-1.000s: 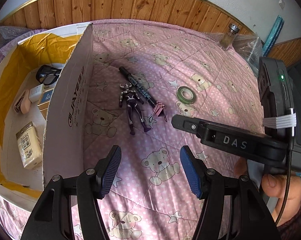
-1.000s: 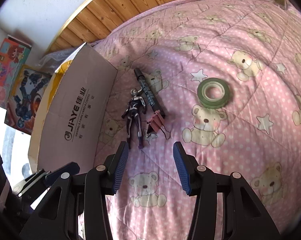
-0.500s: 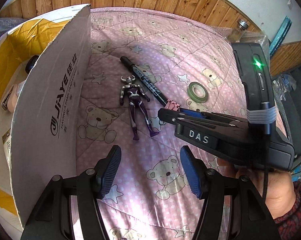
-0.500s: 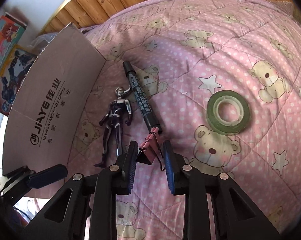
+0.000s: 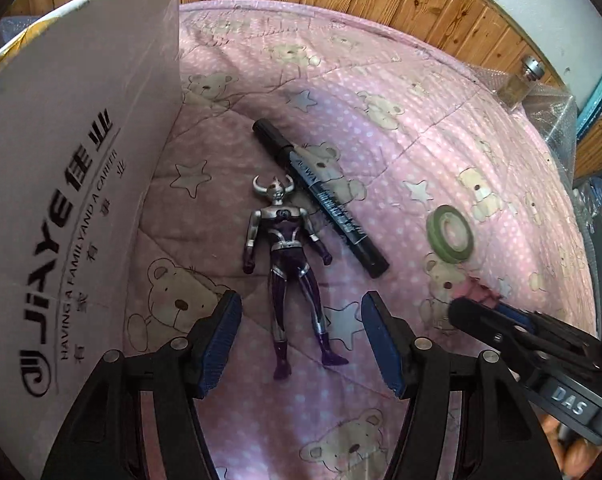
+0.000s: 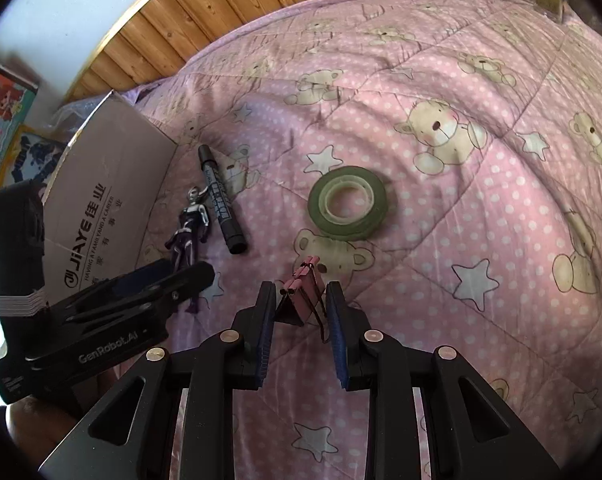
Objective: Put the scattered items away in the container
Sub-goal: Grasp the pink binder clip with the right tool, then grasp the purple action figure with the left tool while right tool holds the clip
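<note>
Right gripper (image 6: 299,310) low, apparently pinching pink binder clip (image 6: 301,298), left gripper (image 5: 301,340) spread over figure (image 5: 287,256)

Your left wrist camera sits low over the pink quilt (image 5: 441,128), facing 12 o'clock, close above the toy figure (image 5: 287,256), the cardboard box (image 5: 73,184) filling 9 o'clock. Your right wrist camera looks the same way from further right, close on the tape roll (image 6: 347,202). Both views share the figure, the marker (image 5: 321,196), the tape and the box.

pink bear quilt (image 6: 481,240) — toy figure (image 5: 289,256) | black marker (image 5: 321,196) | tape roll (image 6: 347,202) | cardboard box (image 5: 61,184)
</note>
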{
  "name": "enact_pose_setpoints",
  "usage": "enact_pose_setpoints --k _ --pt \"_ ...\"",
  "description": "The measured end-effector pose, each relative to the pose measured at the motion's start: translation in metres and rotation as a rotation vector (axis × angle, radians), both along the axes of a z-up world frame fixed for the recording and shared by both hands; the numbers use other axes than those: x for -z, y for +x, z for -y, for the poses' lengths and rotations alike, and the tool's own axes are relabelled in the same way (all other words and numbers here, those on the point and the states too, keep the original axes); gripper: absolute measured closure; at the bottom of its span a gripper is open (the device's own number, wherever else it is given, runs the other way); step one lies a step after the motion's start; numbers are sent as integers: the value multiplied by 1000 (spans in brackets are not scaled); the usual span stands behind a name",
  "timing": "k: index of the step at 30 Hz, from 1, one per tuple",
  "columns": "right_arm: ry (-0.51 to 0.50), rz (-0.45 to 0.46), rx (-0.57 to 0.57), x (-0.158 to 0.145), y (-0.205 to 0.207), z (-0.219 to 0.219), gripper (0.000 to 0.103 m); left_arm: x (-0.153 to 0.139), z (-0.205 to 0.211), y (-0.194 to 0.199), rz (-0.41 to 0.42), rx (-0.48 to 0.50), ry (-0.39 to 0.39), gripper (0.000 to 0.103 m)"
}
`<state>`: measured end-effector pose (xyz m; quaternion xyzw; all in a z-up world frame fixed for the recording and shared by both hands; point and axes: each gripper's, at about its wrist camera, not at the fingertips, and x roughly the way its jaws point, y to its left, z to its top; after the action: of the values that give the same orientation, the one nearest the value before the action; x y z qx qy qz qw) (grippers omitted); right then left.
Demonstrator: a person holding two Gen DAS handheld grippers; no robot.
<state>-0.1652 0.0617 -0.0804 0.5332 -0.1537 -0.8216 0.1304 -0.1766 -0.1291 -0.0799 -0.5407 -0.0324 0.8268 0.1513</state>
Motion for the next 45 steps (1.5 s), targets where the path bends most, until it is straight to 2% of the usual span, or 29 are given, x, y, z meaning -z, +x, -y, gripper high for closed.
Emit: enact_pose_setpoints --k 2,3,4,5,6,8,28,45 --pt "-7 8 1 6 3 -2 76 1 -4 2 -32 26 -16 38" --pt "-11 1 -1 7 4 -3 76 1 -5 4 -51 32 -37 53" --pt "-12 -4 -2 8 5 -3 76 1 -5 5 -64 40 -55 60" --pt "-14 -7 -1 8 5 -3 76 0 -2 5 -68 45 -61 72" --pt "-15 -10 -3 9 5 -3 76 0 2 4 -59 42 -43 74" --pt "-15 -18 -10 9 5 -2 76 -3 8 3 -45 36 -8 75" --pt "-96 -10 36 2 26 -17 77 -47 6 33 -133 75 21 76" --pt "-105 -73 -4 -38 64 3 77 -94 16 84 -205 112 78 76"
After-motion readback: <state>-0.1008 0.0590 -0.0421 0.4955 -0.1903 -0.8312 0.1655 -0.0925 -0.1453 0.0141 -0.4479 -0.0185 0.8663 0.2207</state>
